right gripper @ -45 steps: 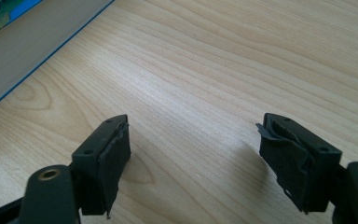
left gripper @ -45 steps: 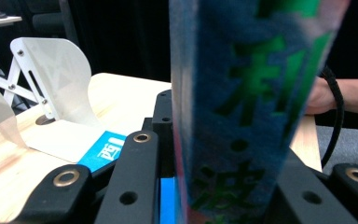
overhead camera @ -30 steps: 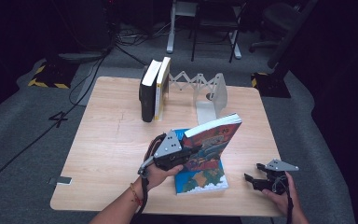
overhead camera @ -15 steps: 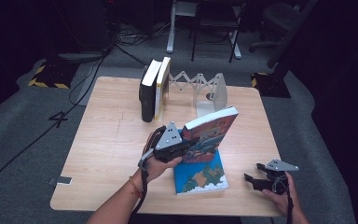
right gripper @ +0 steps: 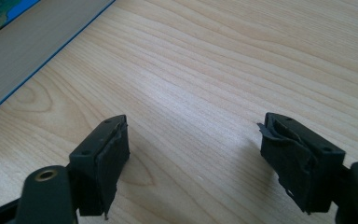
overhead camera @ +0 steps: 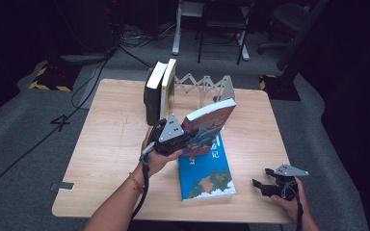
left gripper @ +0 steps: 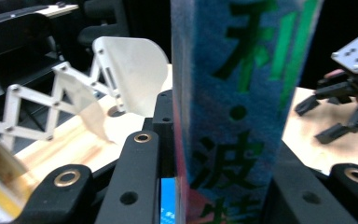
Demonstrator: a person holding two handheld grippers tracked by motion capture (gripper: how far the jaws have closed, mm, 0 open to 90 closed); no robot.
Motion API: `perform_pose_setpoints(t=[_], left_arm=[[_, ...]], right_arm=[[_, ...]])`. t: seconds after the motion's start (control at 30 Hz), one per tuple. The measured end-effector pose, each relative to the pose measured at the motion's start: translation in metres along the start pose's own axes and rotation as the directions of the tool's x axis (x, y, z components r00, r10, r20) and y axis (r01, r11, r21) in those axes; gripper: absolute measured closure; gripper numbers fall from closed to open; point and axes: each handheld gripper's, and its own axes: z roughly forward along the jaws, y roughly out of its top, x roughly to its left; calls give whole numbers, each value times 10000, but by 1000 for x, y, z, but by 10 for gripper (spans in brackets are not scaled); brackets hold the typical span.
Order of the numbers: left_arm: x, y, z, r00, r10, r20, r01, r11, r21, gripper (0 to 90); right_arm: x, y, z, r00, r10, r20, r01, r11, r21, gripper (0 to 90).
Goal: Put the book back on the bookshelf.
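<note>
Table; book between left tongs.

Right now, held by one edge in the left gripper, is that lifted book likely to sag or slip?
The lifted book looks thick and keeps its shape, so probably stiff. The left gripper clamps only its spine end, so it may twist. Its cover looks glossy, possibly slippery.

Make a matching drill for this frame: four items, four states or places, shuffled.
1. lifted book
2. flat book
3. right gripper
4. bookend

a. open, holding nothing
b. lying on the table
c. clamped in the left gripper
d. at the table's far edge, beside two standing books

Pairs: 1-c, 2-b, 3-a, 4-d
</note>
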Motion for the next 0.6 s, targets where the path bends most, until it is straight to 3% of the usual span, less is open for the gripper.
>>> perform_pose_setpoints(t=[0.37, 0.6], left_arm=[[22, 7, -7, 9962, -94, -862, 93, 10000, -13, 744], [43, 7, -8, 9850, -492, -1654, 487, 9988, -67, 745]], right_arm=[[0, 0, 0, 10000, 31, -42, -31, 10000, -5, 237], [0, 0, 0, 10000, -45, -18, 45, 10000, 6, 235]])
